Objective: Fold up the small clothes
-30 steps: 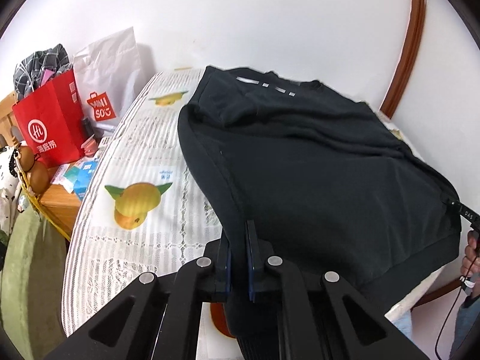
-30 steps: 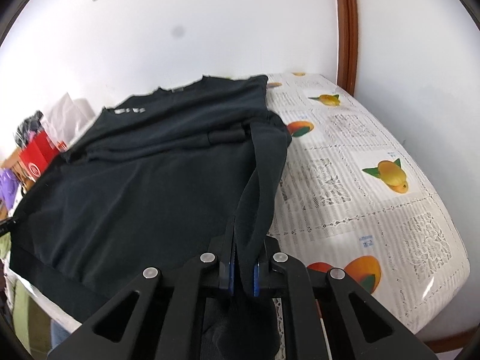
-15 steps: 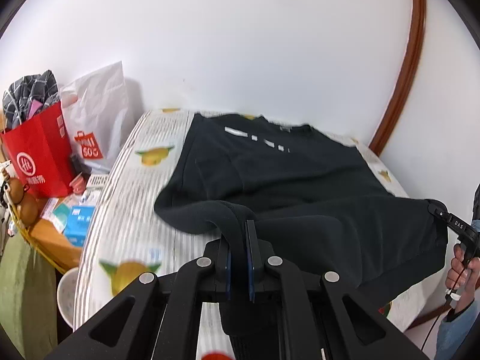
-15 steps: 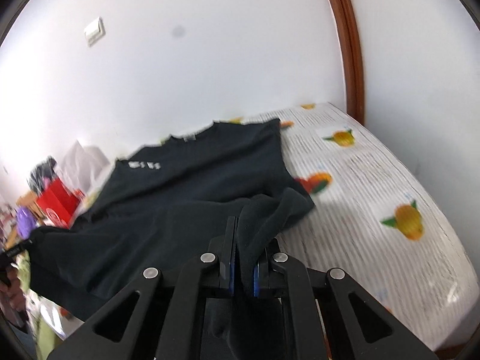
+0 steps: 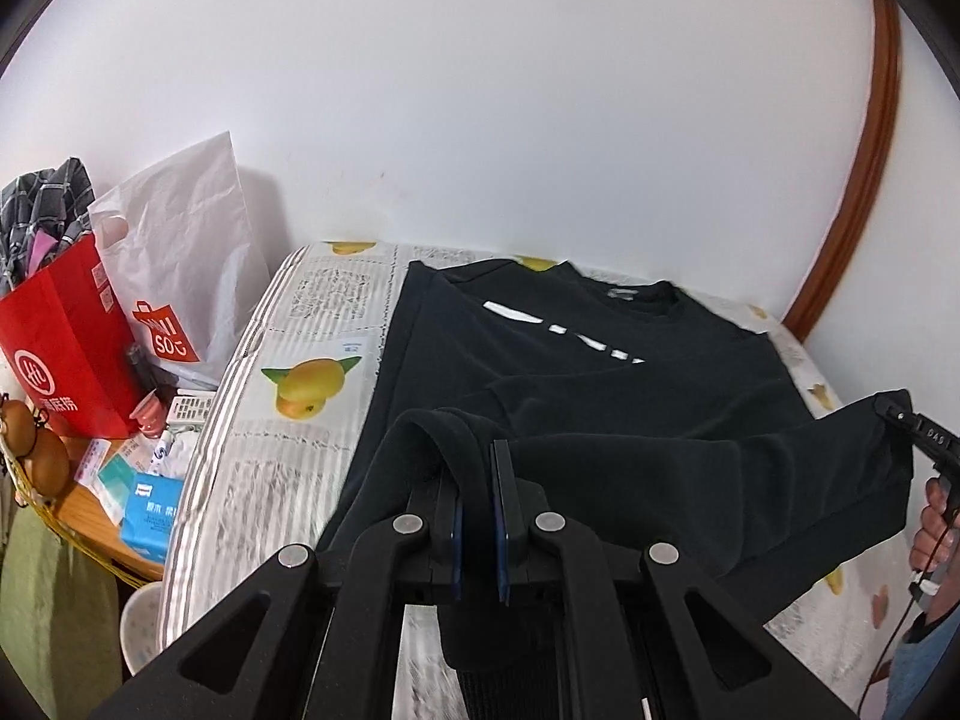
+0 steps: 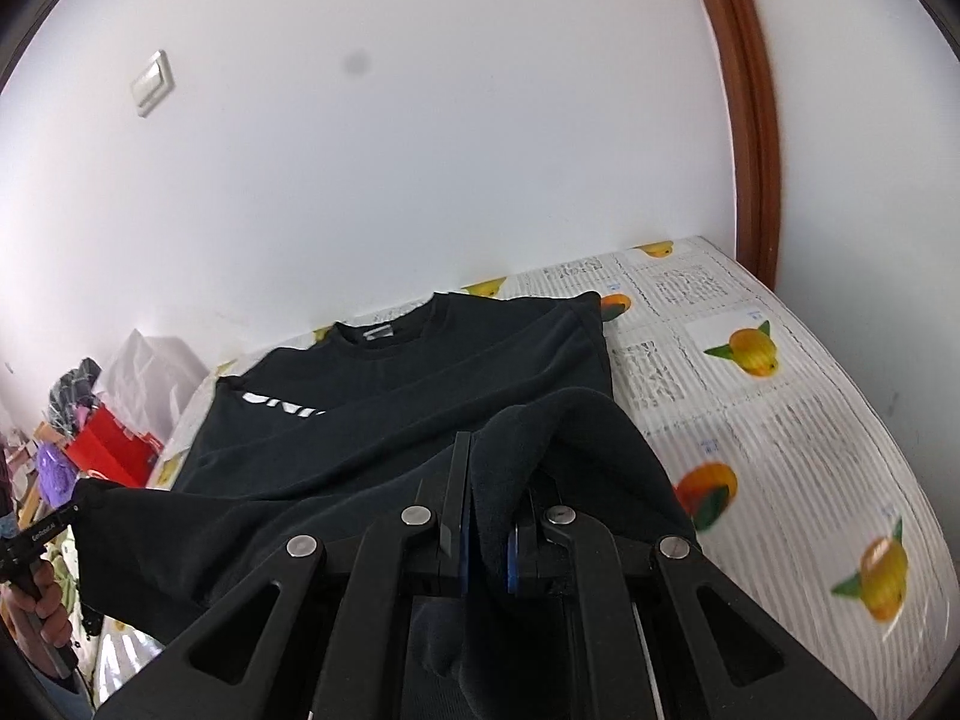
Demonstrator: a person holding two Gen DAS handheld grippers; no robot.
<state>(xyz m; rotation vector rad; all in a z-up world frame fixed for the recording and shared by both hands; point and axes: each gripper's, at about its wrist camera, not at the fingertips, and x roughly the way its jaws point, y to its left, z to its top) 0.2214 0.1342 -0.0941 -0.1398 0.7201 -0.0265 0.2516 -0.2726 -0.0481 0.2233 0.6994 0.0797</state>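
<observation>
A black sweatshirt [image 5: 600, 384] with white chest lettering lies on the table, collar toward the wall. Its lower hem is lifted off the table and stretched between my two grippers. My left gripper [image 5: 477, 468] is shut on the left hem corner. My right gripper [image 6: 486, 480] is shut on the right hem corner of the sweatshirt [image 6: 420, 396]. The right gripper also shows at the right edge of the left wrist view [image 5: 900, 414], and the left gripper shows at the left edge of the right wrist view [image 6: 54, 522].
The table [image 5: 312, 312] has a white cloth printed with orange fruit and stands against a white wall. Left of it are a red shopping bag [image 5: 66, 336], a white plastic bag [image 5: 186, 252] and small boxes [image 5: 150, 510] on a lower wooden surface. A brown door frame [image 6: 750, 120] stands at the right.
Both grippers have lifted the hem and carried it up and toward the collar. The lower half of the sweatshirt has come off the table and now hangs taut between them.
</observation>
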